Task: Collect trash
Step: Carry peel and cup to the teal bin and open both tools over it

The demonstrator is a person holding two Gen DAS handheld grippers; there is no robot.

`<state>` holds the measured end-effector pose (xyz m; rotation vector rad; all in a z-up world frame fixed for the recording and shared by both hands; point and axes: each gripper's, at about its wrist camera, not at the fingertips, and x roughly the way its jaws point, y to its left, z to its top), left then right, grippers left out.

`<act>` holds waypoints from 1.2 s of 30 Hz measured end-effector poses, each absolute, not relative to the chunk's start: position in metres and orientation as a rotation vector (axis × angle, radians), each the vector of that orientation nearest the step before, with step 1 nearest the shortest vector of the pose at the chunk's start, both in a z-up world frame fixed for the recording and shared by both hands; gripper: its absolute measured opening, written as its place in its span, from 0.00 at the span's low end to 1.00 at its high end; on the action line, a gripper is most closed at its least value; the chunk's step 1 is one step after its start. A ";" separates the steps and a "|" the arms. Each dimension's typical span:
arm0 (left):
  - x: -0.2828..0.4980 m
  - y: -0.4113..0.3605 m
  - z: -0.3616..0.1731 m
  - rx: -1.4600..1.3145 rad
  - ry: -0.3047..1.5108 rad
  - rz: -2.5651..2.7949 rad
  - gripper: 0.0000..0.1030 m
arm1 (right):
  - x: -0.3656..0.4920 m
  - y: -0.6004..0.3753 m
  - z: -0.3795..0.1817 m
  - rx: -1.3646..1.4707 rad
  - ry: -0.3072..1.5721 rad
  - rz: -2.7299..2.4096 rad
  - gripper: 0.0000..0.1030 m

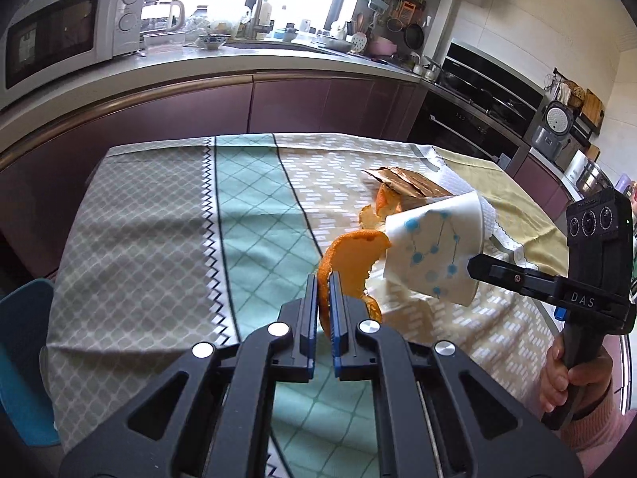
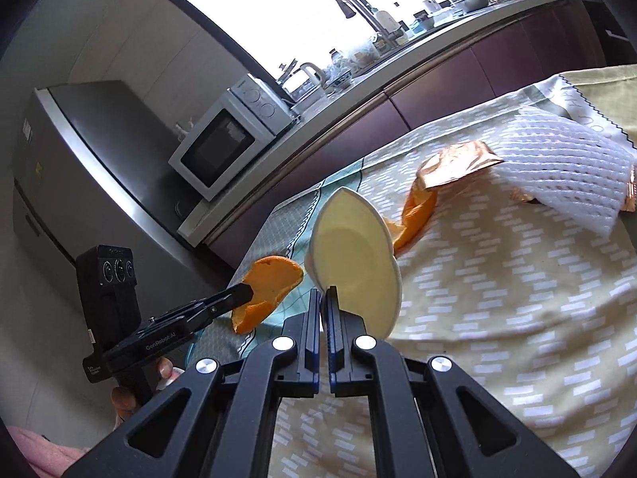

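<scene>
My left gripper (image 1: 323, 279) is shut on a large orange peel (image 1: 350, 259) and holds it above the table, next to the base of a white paper cup (image 1: 434, 255) with blue dots. My right gripper (image 2: 323, 292) is shut on the rim of that cup (image 2: 354, 263) and holds it tilted on its side, its mouth toward the right wrist camera. The held peel (image 2: 266, 286) sits just left of the cup there. More orange peel (image 1: 382, 205) (image 2: 414, 215) and a copper foil wrapper (image 1: 402, 181) (image 2: 454, 163) lie on the tablecloth behind.
A white foam net (image 2: 565, 167) lies at the far right over the wrapper. The table's patterned cloth (image 1: 159, 215) hangs over the edges. A blue chair (image 1: 24, 358) stands at the left. Kitchen counter with microwave (image 1: 59, 28) runs behind.
</scene>
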<state>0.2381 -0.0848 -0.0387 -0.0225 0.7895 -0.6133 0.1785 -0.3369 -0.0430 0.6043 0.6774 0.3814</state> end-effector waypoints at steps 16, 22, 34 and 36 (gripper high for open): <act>0.199 0.079 -0.020 -0.149 0.718 -0.370 0.06 | 0.203 -0.226 -0.013 0.459 0.709 0.624 0.02; 0.195 0.139 -0.017 -0.181 0.694 -0.252 0.06 | 0.218 -0.174 -0.005 0.416 0.729 0.737 0.02; 0.198 0.222 -0.039 -0.221 0.724 -0.070 0.06 | 0.257 -0.078 -0.002 0.335 0.804 0.885 0.02; 0.201 0.229 -0.047 -0.225 0.743 -0.053 0.06 | 0.264 -0.063 -0.004 0.316 0.819 0.889 0.02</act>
